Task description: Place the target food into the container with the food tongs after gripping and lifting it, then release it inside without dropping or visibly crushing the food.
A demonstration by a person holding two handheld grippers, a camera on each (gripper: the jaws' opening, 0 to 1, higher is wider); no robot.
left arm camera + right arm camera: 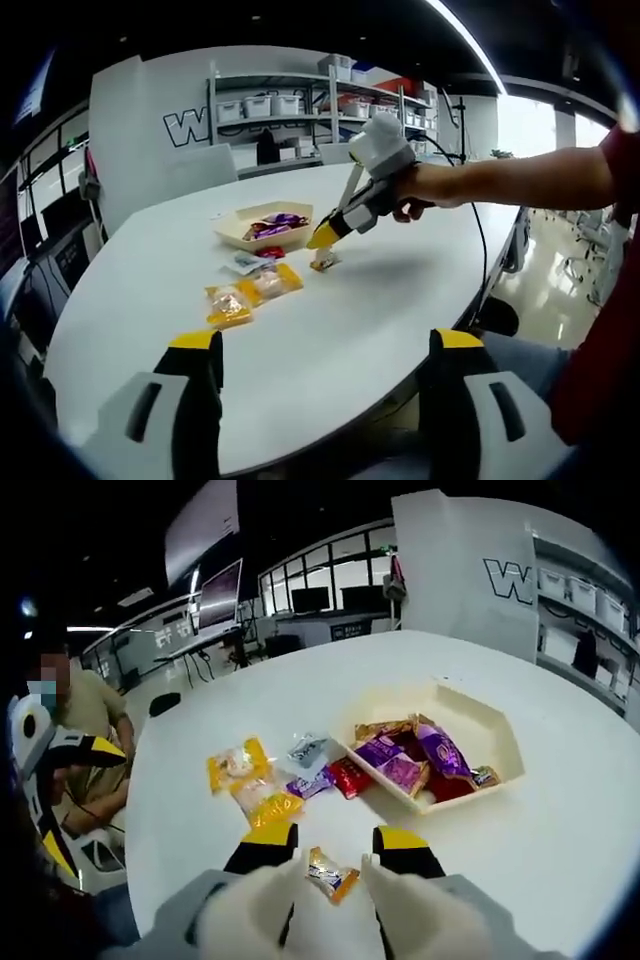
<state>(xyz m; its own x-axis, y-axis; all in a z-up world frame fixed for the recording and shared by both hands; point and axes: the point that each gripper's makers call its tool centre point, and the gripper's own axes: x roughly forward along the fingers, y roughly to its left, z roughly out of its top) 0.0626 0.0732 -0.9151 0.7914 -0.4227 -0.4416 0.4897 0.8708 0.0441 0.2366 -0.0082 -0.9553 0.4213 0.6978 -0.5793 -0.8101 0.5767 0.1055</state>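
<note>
Yellow tips mark the right gripper (335,848), rising from the bottom centre of the right gripper view with jaws apart; a small orange candy (331,873) lies on the white table (560,810) between them, and whether the tips touch it I cannot tell; just above and left of the tips lie two yellow packets (248,778), then a grey sachet (308,752) and a red wrapper (351,777); to the upper right of centre sits the cream tray (497,732), holding purple and red wrapped sweets (420,758); at the left edge the left gripper (60,780) shows in part, in front of a seated person (85,720).

In the left gripper view the left gripper (325,375) stands at the bottom of the frame, jaws wide apart over bare table (330,340); near the centre the right gripper (328,240), held by a hand (420,188) coming in from the right, points down at the candy (322,262); the packets (250,292) lie left of it, the tray (262,228) above them; shelves with bins (320,105) line the far wall at upper centre.
</note>
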